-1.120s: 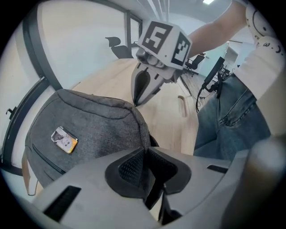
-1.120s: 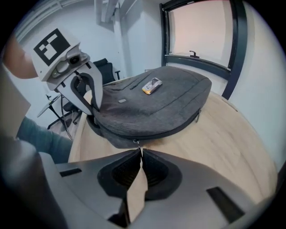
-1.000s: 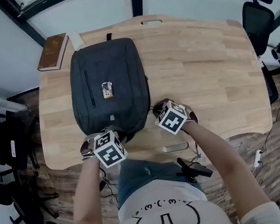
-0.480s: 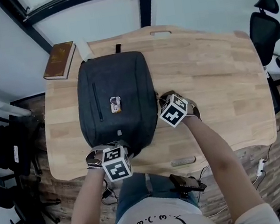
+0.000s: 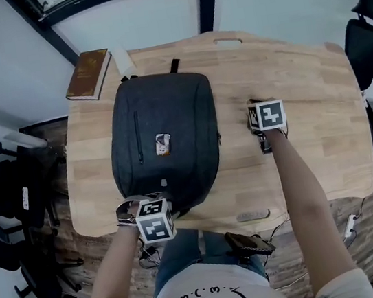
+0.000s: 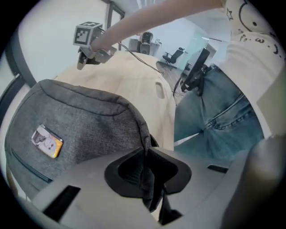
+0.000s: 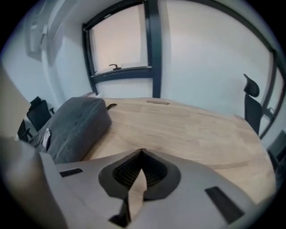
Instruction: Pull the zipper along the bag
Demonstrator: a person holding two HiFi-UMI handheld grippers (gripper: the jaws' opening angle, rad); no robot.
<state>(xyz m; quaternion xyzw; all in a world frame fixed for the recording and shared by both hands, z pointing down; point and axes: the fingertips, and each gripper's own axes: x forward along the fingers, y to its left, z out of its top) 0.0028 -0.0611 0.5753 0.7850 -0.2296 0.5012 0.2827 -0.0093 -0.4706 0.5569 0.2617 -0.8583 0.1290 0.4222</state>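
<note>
One rounded grey fabric bag (image 5: 167, 109), wooden table (image 5: 301, 79)

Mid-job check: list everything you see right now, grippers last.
backpack: one, dark grey, flat on the table's left half
badge: one, orange and white, on the backpack's front
book: one, brown, table's far left corner
table: one, light wood
office chairs: at least two, black, either side of the table
left gripper: fingers shut on the backpack's near edge
right gripper: over bare table right of the backpack, fingers just closed, nothing between
</note>
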